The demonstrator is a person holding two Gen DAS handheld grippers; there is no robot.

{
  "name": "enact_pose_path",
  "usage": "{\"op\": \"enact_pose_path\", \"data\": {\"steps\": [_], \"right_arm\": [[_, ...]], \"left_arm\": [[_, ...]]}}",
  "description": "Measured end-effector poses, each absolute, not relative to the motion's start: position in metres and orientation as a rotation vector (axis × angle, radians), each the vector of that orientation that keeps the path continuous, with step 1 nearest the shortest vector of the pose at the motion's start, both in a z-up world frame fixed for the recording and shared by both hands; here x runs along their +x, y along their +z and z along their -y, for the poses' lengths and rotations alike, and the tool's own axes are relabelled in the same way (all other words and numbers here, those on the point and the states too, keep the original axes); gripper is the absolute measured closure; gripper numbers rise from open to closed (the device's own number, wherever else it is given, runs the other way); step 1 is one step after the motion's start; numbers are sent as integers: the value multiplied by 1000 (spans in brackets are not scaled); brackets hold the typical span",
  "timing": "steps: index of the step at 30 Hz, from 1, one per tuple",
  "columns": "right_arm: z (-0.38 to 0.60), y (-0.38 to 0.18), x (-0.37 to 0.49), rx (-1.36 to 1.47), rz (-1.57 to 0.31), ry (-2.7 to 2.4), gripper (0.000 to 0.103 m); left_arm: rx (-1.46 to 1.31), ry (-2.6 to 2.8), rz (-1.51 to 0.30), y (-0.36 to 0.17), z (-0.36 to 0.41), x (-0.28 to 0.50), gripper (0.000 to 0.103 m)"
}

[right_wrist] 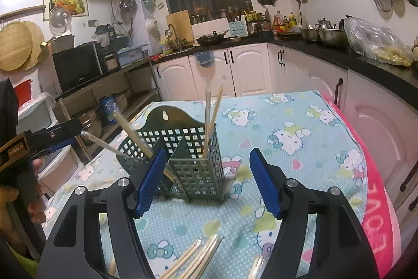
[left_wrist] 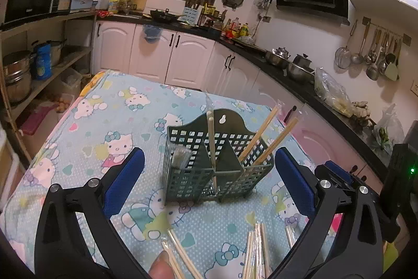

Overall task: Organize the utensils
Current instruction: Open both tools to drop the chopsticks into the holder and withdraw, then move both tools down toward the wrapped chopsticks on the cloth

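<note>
The green basket (left_wrist: 216,161) stands on the patterned cloth (left_wrist: 104,122) with several chopsticks (left_wrist: 261,132) already in it; more wrapped chopsticks (right_wrist: 193,258) lie nearer. The left gripper (left_wrist: 209,182) and right gripper (right_wrist: 206,182) both hang spread apart, empty. A careless reach could tip the light basket, spilling its sticks.
</note>
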State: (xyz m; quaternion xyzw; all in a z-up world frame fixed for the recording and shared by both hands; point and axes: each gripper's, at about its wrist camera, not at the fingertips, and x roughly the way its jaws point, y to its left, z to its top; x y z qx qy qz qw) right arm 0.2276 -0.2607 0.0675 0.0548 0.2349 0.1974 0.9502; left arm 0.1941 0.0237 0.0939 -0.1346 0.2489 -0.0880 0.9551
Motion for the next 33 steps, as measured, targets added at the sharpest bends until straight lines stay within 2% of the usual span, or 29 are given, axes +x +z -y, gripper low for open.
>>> {"op": "enact_pose_path", "data": {"steps": [18,33], "right_arm": [[256,61,196,77,-507,417,38],[243,38,186,45,-605,432,39]], "left_arm": [[-293,-165,-516,77,-34,158,12],[-332,-114,-626,35,-53,137,12]]}}
